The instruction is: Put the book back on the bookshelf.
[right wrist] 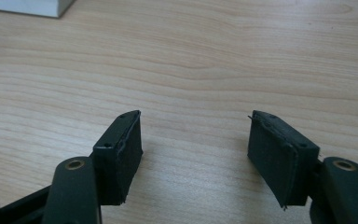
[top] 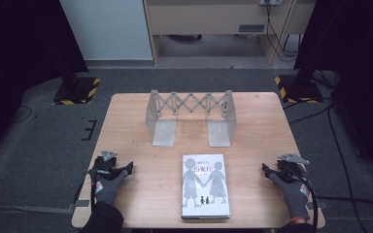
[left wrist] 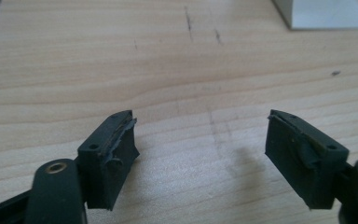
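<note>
Wooden table [top: 141, 116], high view, everything placed relative to the book [top: 205, 186].

Left gripper [top: 127, 168] sat well left of the book near the table's left edge, held in a gloved left hand [top: 108, 187], grey three-cornered plate on top. Jaws were spread wide with nothing between them. In the left gripper view the left gripper [left wrist: 200, 151] was over bare wood, with some dark scuff marks [left wrist: 189, 23] further out.

Book lay flat, cover up, near the front edge of the table around centre. The cover was white with grey silhouettes of two figures holding hands.

Expandable metal bookend rack [top: 190, 116] stood behind the book, upright, scissor lattice between two end plates, apart from the book.

Right gripper [top: 264, 168] sat well right of the book near the right edge, in a gloved right hand [top: 291, 191]. Jaws were likewise apart and empty. In the right gripper view the right gripper [right wrist: 196, 147] was over bare wood.
</note>
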Available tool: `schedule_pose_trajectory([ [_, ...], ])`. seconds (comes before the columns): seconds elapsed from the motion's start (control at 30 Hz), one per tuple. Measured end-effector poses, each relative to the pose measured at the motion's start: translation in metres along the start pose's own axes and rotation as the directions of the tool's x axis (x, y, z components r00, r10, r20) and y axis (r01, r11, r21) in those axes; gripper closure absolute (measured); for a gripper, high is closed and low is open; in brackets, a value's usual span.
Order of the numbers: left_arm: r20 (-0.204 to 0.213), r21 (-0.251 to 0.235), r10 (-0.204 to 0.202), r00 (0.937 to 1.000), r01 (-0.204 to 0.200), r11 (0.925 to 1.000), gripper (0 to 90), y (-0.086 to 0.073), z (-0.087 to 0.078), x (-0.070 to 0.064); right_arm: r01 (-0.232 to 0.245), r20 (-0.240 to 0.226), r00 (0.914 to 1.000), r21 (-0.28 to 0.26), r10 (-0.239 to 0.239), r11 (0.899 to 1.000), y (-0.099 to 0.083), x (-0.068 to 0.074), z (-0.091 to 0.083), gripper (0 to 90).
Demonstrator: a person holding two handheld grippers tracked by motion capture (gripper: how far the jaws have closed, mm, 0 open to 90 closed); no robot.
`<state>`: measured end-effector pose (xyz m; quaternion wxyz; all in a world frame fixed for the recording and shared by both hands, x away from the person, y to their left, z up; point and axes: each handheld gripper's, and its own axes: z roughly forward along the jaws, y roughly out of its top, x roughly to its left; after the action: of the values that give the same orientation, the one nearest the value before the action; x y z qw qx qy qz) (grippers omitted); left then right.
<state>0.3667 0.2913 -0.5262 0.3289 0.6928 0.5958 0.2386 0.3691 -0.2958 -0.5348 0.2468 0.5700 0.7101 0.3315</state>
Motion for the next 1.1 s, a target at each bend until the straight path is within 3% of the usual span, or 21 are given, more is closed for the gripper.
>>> schedule_pose_trajectory([
  [0.27, 0.056, -0.085, -0.023, 0.9982, 0.028, 0.9960, 25.9, 0.002, -0.015, -0.007, 0.013, -0.036, 0.9992, -0.060, -0.016, 0.998, 0.003, 0.004, -0.010, 36.0],
  [0.37, 0.108, -0.104, -0.004, 0.9942, 0.016, 0.9945, 24.7, 0.001, -0.018, -0.014, 0.022, -0.052, 0.9983, -0.081, -0.026, 0.996, 0.005, 0.006, -0.014, 36.0],
  [0.43, 0.124, -0.110, 0.019, 0.9922, -0.005, 0.9939, 24.2, 0.002, -0.018, -0.019, 0.021, -0.056, 0.9981, -0.092, -0.026, 0.995, 0.006, 0.007, -0.016, 36.1],
  [0.77, 0.183, -0.131, 0.048, 0.9818, -0.024, 0.9910, 24.9, 0.002, -0.022, -0.039, 0.023, -0.077, 0.9964, -0.138, -0.034, 0.990, 0.015, 0.016, -0.026, 34.8],
  [1.1, 0.240, -0.145, 0.093, 0.9663, -0.059, 0.9877, 25.0, 0.002, -0.025, -0.064, 0.027, -0.115, 0.9923, -0.162, -0.046, 0.986, 0.023, 0.028, -0.035, 34.1],
])
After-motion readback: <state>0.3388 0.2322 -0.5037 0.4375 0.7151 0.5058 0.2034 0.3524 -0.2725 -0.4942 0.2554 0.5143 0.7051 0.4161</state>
